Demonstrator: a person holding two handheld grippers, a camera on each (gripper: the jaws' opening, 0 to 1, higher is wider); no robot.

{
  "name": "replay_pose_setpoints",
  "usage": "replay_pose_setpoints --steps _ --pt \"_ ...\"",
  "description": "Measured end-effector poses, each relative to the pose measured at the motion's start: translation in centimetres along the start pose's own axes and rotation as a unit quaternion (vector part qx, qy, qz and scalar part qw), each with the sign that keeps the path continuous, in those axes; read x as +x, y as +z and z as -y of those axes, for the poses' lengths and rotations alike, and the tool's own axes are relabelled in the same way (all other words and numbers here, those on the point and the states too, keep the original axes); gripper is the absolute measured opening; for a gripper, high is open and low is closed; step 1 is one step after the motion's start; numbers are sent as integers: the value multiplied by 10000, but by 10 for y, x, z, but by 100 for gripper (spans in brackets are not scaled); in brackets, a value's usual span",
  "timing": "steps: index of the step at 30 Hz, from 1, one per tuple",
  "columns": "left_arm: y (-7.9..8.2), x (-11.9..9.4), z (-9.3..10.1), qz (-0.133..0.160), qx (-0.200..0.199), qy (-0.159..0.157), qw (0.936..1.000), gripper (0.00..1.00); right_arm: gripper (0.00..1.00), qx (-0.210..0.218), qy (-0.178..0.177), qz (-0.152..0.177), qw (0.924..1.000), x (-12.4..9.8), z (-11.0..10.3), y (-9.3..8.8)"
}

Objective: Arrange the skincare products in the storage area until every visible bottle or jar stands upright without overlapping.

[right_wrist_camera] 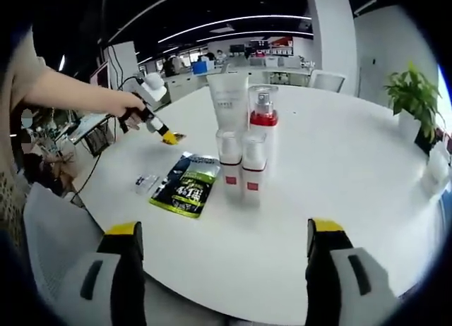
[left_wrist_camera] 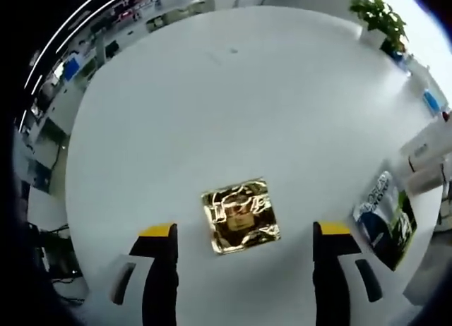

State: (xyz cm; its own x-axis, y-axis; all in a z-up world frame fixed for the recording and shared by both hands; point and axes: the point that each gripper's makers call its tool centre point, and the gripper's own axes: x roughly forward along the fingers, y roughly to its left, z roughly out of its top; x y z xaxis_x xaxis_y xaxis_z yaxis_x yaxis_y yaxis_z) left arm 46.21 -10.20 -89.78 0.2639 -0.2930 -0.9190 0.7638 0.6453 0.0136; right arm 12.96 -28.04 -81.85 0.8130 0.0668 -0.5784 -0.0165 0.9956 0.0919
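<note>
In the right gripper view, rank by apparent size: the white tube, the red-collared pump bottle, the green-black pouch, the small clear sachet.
1. Green-black pouch, though it lies nearer the camera
2. White tube
3. Red-collared pump bottle, partly hidden by the bottles in front
4. Small clear sachet

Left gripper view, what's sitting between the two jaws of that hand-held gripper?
In the left gripper view, a gold foil sachet lies flat on the white table, between the open jaws of the left hand-held gripper and slightly ahead of their tips, untouched.

tall tube [right_wrist_camera: 229, 100] partly hidden behind front bottles [right_wrist_camera: 241, 164], small flat packet [right_wrist_camera: 146, 183] print unreadable
</note>
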Motion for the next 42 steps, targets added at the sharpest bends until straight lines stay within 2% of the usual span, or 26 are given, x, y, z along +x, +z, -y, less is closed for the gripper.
replay_pose_setpoints --steps 7,15,18,28,42 --pt "0 8 -3 -196 -192 36 9996 64 96 35 -23 11 10000 0 2 1" --pt "0 11 -4 -332 -304 25 9990 63 96 50 -37 2 10000 1 4 1" --pt "1 11 -7 -362 -360 47 9987 59 96 52 -42 4 10000 1 4 1" --pt "2 7 -6 -273 -383 41 9989 36 95 35 -55 -7 10000 2 6 1" --pt "3 -3 -4 -156 -394 11 9991 31 95 -12 -39 15 10000 3 7 2"
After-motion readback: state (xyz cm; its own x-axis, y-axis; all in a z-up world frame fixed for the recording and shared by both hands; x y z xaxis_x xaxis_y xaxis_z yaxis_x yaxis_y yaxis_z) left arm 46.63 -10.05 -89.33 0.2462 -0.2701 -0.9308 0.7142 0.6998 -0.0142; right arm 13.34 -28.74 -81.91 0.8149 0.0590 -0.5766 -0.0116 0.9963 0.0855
